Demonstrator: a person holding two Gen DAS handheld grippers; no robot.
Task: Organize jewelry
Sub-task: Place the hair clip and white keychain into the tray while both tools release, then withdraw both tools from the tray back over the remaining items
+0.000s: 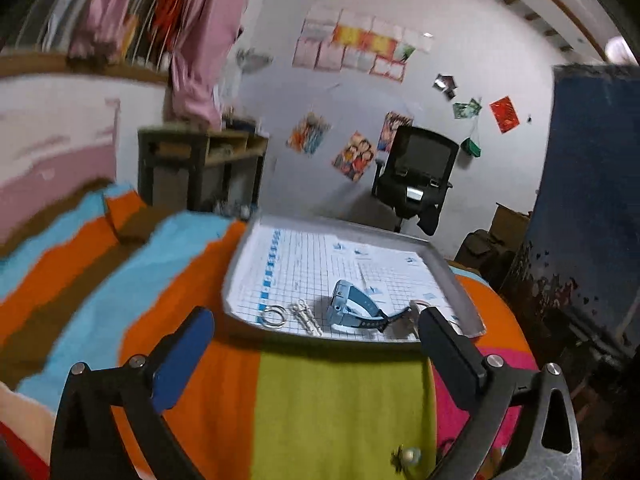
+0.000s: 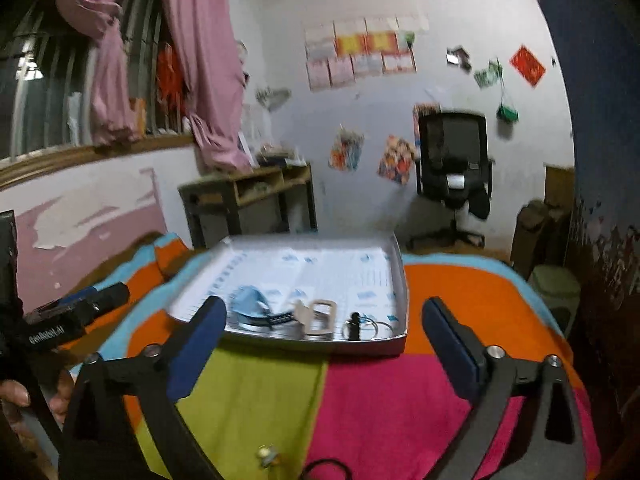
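Striped blanket (image 1: 336, 400): watch (image 1: 352, 308) beyond spread left tongs (image 1: 316, 320).

Plenty of open blanket (image 1: 336, 400) is seen in front of the tray (image 1: 456, 280). The tray's near edge is crowded by the watch (image 1: 352, 308), rings (image 1: 274, 316) and opener (image 2: 318, 318); its far half is left bare.

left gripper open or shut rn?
Open. In the left wrist view the left gripper has its jaws spread wide, nothing between them; the tray lies just ahead.
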